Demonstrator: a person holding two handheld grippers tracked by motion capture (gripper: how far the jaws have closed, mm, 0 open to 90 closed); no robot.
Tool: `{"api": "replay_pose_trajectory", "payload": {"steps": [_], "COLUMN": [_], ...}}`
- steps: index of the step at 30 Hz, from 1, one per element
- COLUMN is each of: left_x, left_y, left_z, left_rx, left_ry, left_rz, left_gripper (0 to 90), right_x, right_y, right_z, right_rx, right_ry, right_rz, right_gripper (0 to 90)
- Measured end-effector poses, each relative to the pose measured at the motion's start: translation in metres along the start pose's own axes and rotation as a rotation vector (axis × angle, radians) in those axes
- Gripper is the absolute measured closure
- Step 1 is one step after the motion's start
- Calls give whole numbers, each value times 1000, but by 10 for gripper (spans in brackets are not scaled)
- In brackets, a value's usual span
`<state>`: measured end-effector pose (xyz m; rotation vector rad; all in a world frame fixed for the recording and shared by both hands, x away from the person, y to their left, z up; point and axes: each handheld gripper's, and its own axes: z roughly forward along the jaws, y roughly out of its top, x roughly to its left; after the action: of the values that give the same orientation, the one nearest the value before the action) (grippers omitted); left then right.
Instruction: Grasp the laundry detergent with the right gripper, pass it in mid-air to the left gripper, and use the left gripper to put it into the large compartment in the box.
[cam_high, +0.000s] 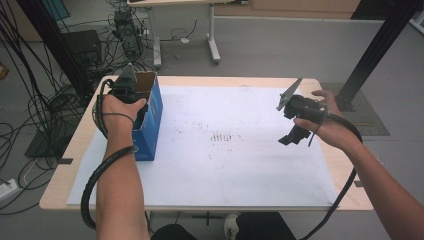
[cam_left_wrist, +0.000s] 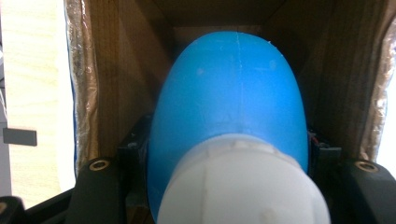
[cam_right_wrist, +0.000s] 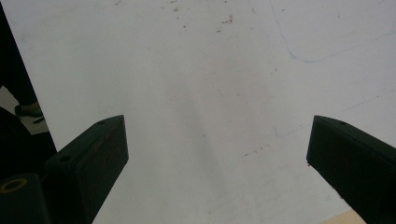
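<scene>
Overhead table view; two close gripper-mounted views

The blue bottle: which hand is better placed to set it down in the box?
Left. Its gripper already grips the bottle inside the box; the right gripper hangs open and empty across the table.

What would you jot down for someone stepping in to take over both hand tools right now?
Left tool: shut on the blue bottle with the white cap, inside the open blue box at the table's left edge.
Right tool: open, holding nothing, above the white sheet.
Done: bottle is gripped and inside the box.
Left: probably let go of the bottle and pull the left tool out.
</scene>
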<state>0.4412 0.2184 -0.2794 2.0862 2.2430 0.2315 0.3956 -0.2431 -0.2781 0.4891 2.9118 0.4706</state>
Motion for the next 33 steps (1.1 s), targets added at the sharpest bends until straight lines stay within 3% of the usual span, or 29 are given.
{"api": "replay_pose_trajectory", "payload": {"steps": [33], "left_x": [0], "left_y": [-1], "left_z": [0], "left_rx": [-5], "left_ry": [3], "left_rz": [0], "left_gripper": [365], "right_x": [0], "right_y": [3], "right_z": [-4], "right_rx": [4], "right_ry": [-7], "right_rz": [-11], "right_gripper": [55]}}
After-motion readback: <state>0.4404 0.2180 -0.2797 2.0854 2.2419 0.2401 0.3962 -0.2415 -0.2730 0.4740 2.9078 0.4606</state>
